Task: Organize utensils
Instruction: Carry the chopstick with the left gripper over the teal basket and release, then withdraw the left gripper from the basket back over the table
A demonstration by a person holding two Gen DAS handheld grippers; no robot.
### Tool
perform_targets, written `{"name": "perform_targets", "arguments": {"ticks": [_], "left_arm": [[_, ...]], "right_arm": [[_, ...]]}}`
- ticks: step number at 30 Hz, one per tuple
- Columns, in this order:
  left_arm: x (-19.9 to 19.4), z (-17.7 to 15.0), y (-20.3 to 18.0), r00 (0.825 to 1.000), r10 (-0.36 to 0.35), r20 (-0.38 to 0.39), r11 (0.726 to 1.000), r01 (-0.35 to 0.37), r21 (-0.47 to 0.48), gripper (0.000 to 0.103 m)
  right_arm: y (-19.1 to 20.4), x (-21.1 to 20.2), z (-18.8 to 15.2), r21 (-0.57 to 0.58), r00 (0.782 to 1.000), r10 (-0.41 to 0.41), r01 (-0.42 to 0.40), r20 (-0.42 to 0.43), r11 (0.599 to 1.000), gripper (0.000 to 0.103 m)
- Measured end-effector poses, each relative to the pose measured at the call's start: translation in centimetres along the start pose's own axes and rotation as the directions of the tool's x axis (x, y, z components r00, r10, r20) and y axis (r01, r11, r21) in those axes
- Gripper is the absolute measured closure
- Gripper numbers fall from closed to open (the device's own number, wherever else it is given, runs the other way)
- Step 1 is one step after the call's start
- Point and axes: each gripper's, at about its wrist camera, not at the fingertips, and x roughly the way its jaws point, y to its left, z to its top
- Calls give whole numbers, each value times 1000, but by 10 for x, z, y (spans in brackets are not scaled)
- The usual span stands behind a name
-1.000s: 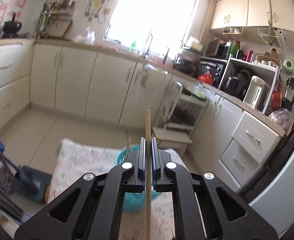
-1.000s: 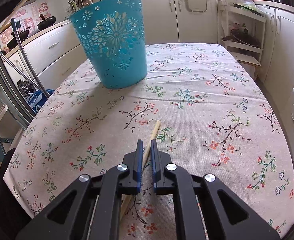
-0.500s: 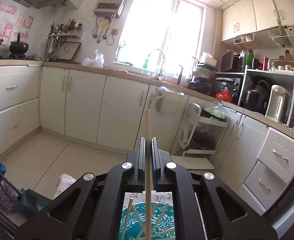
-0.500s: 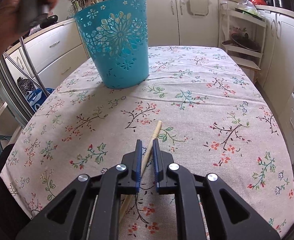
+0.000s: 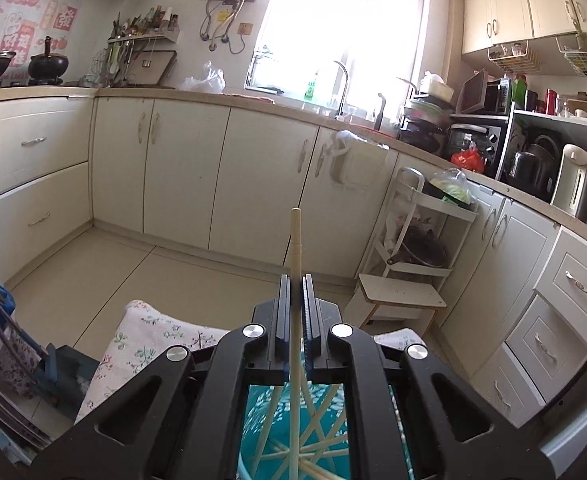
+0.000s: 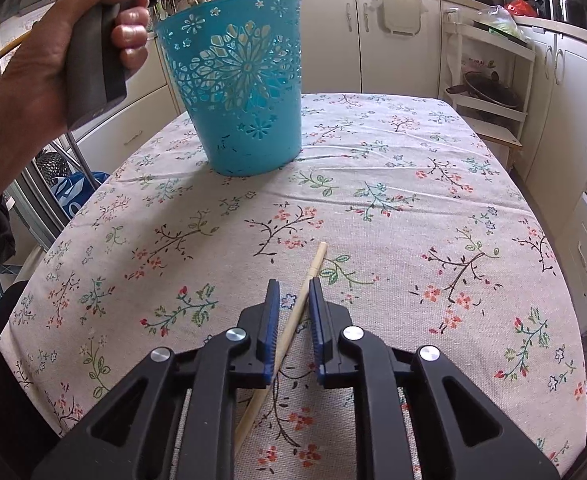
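My right claw [image 6: 294,292] sits low over the table [image 6: 433,200], its jaws opening, with a chopstick [image 6: 293,320] lying slantwise in the gap between them. The pads no longer press it; a second ago they were nearly together on it. Its near end runs under my claw's frame and is cut off from me there; the far end pokes out just past the fingertips onto the flowered cloth. Well ahead and a little to the left stands the basket [image 6: 245,92], upright. Its inside is hidden from this side. At its upper left the left hand [image 6: 53,52] grips a grey handle; it was not in this view a second ago, and most of the claw it carries is cropped by the top edge.

My left claw [image 5: 296,292] is pinched tight on another chopstick [image 5: 296,248], which stands up past the tips. Right below the claw, through gaps in the frame, I see the basket [image 5: 325,404] mouth with several chopsticks crossed inside; their count is hard to make out. A second ago the basket lay farther ahead.
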Motion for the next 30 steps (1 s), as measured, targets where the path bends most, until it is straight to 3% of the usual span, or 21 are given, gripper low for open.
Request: {"name": "perform_targets", "arguments": {"ticks": [6,10,16,21,25,27,30], "left_arm": [[-12,-19,1,998,-5,-55,999,7,49,93],[-37,-29,12,998,17,-57,999,-15,47,62],[-96,-64,55,993,116,-39,993,-115,22,33],[-90,-122,92,966,154,-207,985,-167,-47,31],[-77,-149,101,945,141,-296,983,-169,-73,29],[-77,-150,101,944,132,-301,984,-162,-77,27],[-75,-151,99,942,123,-313,986,-153,-72,14]], "right_arm": [[1,0,-1,0,1000,0,0,1,1000,87],[2,0,-1,-1,1000,17,-17,-2,1000,81],[-8,-3,3,99,996,74,-70,-46,993,75],[0,-1,6,90,996,24,-16,-82,996,75],[10,7,14,58,991,-57,64,-119,996,77],[13,10,16,26,986,-101,105,-132,994,84],[8,8,16,32,984,-90,96,-154,995,90]]}}
